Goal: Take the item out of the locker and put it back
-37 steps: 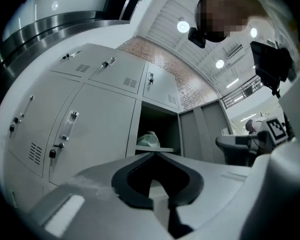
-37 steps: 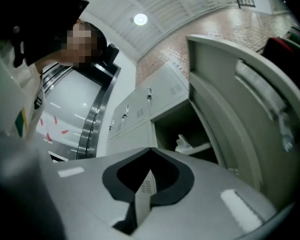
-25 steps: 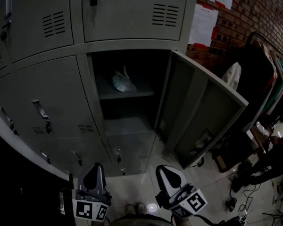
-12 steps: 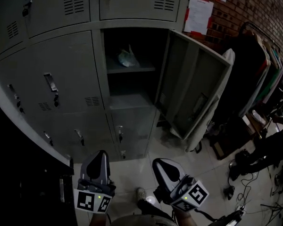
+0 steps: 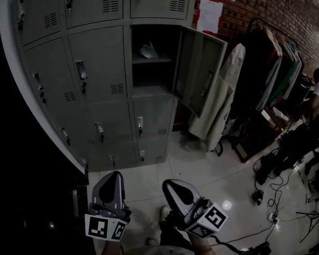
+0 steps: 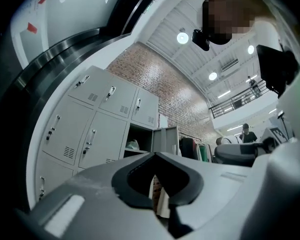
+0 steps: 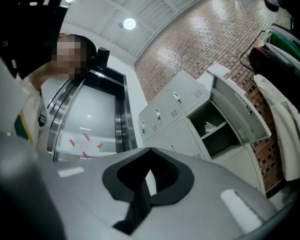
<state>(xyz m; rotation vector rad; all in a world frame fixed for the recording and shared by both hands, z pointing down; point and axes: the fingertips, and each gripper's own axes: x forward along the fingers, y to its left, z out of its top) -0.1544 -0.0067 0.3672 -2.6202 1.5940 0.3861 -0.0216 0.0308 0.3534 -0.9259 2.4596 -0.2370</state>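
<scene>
With left gripper [image 5: 112, 175] and right gripper [image 5: 169, 185] both closed and empty, a reach to the plastic bag [image 5: 148, 50] at 12 o'clock might push it deeper.

Head camera looks down; all views share the open locker [image 5: 151, 76]

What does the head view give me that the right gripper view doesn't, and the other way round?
Only the head view: both tools from above, the left gripper and right gripper, the glossy pale tiled floor, black cables and the lower grey locker doors.
Only the right gripper view: its own jaws shut with nothing between them, round ceiling lights and red arrow stickers on a white panel.
Both: the open grey metal locker, the pale crumpled plastic bag on its shelf, and the red brick wall.
</scene>
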